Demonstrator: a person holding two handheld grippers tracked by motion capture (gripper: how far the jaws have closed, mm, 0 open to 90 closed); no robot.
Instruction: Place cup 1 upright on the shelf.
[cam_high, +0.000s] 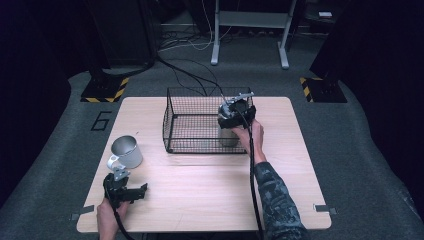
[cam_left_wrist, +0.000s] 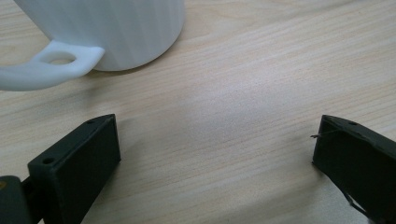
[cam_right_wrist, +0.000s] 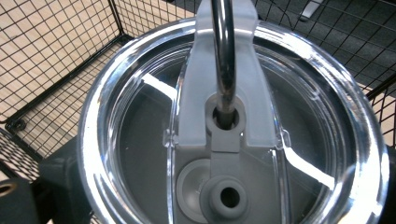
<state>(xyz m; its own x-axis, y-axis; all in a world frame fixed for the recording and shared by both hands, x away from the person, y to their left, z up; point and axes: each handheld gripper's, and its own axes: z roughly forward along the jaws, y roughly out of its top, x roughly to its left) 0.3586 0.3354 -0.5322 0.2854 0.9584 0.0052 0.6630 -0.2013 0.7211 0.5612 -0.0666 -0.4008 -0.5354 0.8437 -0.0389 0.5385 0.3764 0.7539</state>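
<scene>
ur right gripper (cam_high: 235, 116) is clamped on the lidded tumbler (cam_right_wrist: 233, 135) inside the wire basket (cam_high: 180, 125). ur left gripper (cam_left_wrist: 215, 154) sits w/ jaws spread wide, just short of the white mug (cam_left_wrist: 112, 28) on the table (cam_high: 210, 185).

A light wooden table (cam_high: 210, 190) lies under the left gripper (cam_high: 131, 192), and beyond the right gripper (cam_high: 231, 125) black cables (cam_high: 186, 72) cross grey carpet (cam_high: 350, 150) toward a pale metal stand frame (cam_high: 250, 20).
</scene>
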